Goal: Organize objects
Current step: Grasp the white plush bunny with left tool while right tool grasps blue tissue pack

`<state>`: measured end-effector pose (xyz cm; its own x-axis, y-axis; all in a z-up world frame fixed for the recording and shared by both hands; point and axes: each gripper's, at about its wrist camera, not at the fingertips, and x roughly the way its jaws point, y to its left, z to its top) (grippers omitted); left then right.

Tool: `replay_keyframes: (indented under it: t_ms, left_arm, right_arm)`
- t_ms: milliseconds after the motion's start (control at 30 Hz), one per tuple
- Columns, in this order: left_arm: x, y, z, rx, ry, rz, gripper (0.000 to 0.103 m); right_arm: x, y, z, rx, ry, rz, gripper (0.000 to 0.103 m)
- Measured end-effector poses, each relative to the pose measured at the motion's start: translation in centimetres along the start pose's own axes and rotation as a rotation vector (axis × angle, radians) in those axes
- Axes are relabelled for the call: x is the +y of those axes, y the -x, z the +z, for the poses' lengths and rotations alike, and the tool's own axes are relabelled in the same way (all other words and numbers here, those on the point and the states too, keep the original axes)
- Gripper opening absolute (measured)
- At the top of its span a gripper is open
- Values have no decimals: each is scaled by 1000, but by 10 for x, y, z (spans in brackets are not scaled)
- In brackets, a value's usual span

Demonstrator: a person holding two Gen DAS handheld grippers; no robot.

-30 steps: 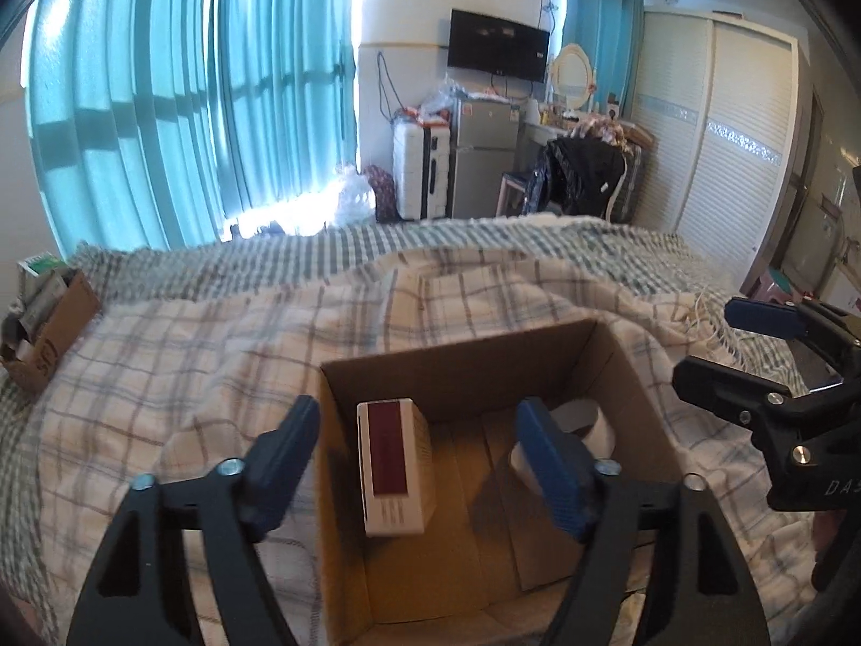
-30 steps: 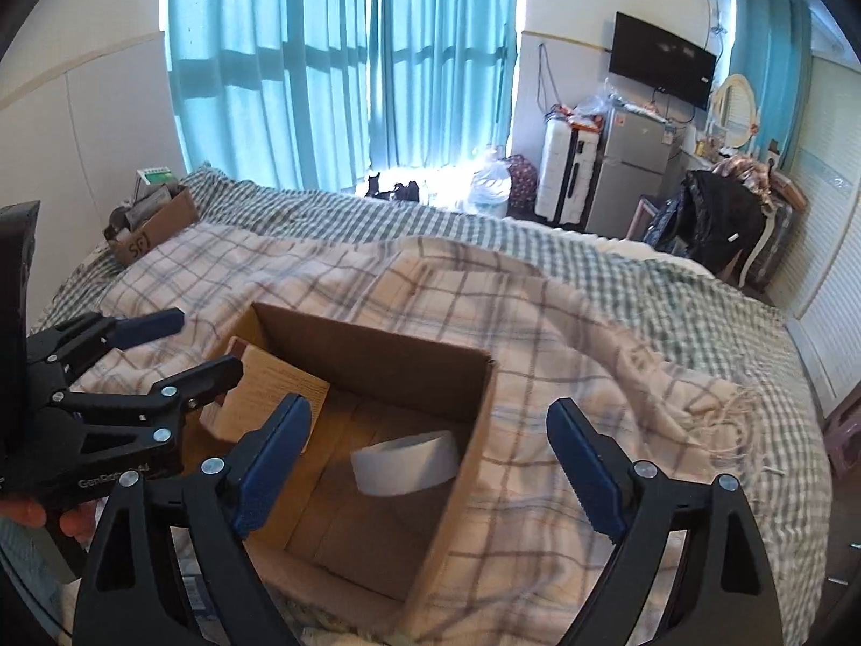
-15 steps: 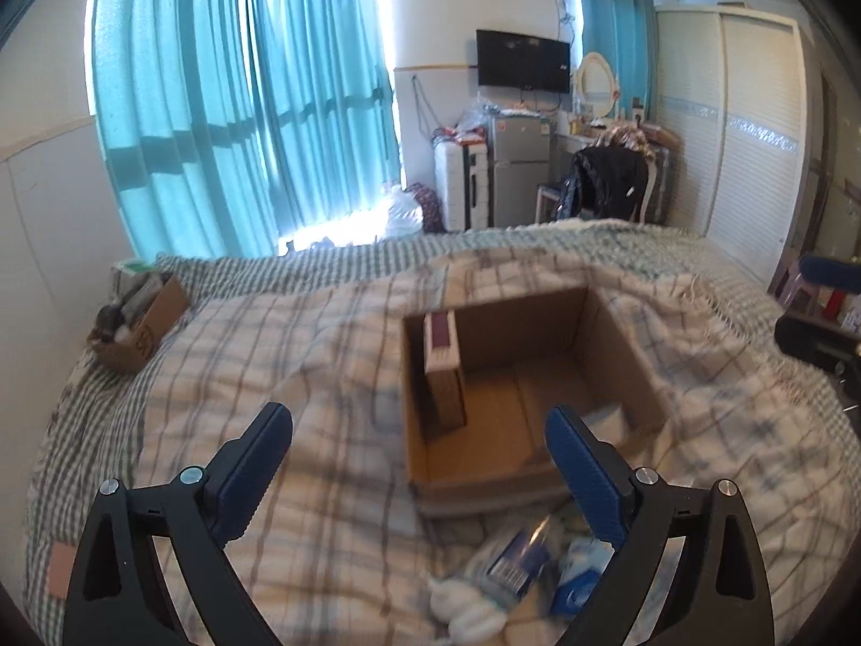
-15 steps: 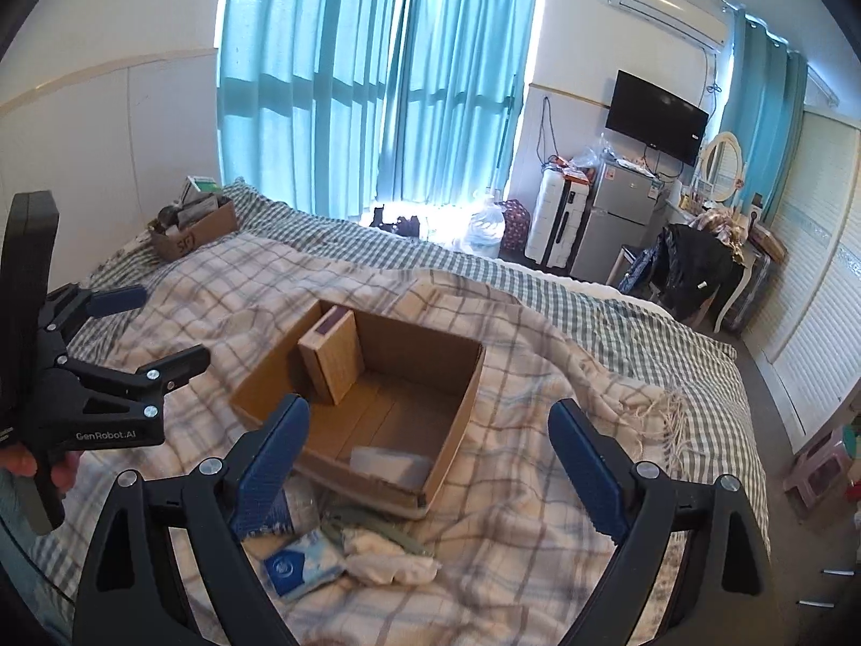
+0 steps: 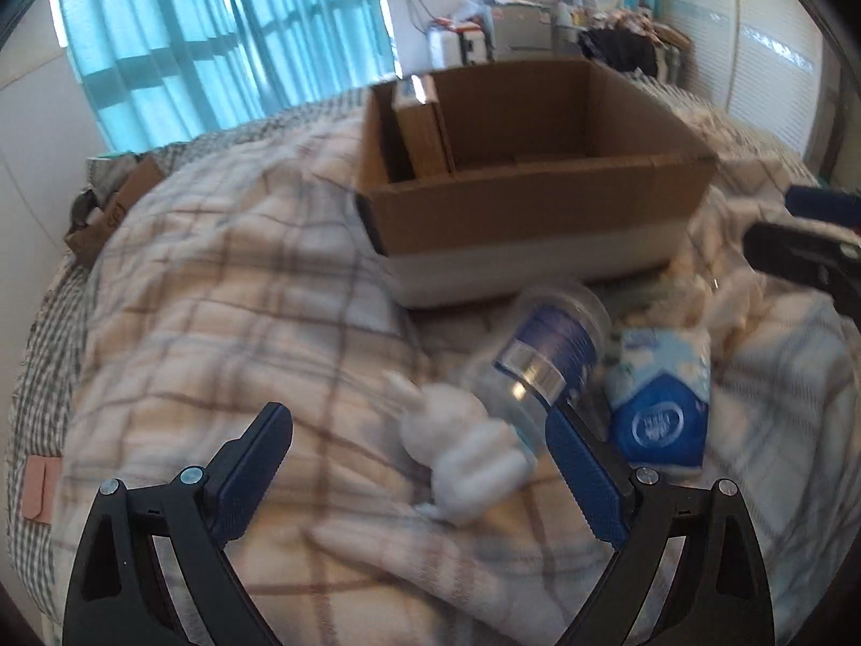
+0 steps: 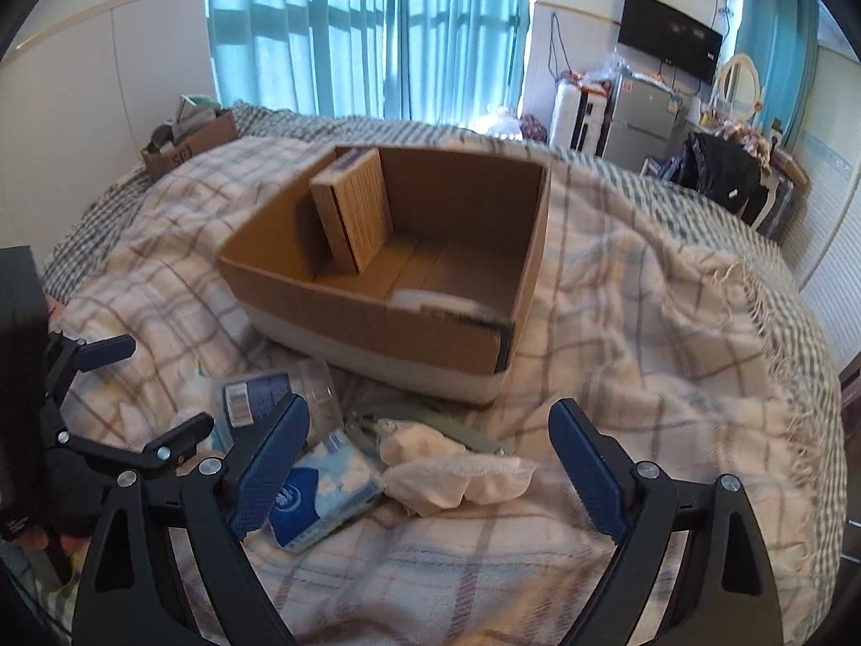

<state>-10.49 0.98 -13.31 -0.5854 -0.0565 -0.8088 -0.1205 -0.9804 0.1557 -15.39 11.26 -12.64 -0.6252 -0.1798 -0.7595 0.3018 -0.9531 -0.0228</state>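
Left wrist view, white rabbit figure (image 5: 465,447) between wide left claw (image 5: 420,476) fingers, untouched

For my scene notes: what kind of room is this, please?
Most likely a bedroom. A bed with a plaid blanket fills the view, teal curtains cover the window, and a wall television hangs above a small fridge.

We see a brown cardboard box (image 6: 376,317) with a pale lower band on a cream blanket (image 6: 619,323) checked in brown and grey. Beside it lie a white rabbit figure (image 5: 463,447), a blue-labelled clear jar (image 5: 543,344) and a blue-and-white tissue pack (image 5: 656,404). Turquoise curtains (image 6: 366,27) hang behind.
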Motion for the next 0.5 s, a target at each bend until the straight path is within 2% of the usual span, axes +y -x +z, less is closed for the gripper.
replay_keyframes:
  t_ms: [100, 200, 233, 267, 400, 500]
  left_arm:
    - [-9, -19, -5, 72, -40, -11, 96]
    - [-12, -34, -6, 121, -43, -30, 77]
    - [-12, -35, -6, 121, -43, -34, 63]
    - [-13, -35, -7, 123, -45, -38, 60]
    - [-13, -22, -8, 79, -43, -27, 60]
    - [-5, -1, -5, 33, -3, -3, 60]
  right_arm:
    - [-9, -6, -8, 9, -36, 18, 91]
    - [-14, -7, -10, 13, -54, 34, 91]
    - [-14, -7, -10, 14, -59, 37, 91]
    - [-15, -7, -11, 14, -61, 35, 91]
    - [-11, -4, -12, 22, -60, 17, 91]
    - [-5, 3, -12, 22, -57, -3, 91]
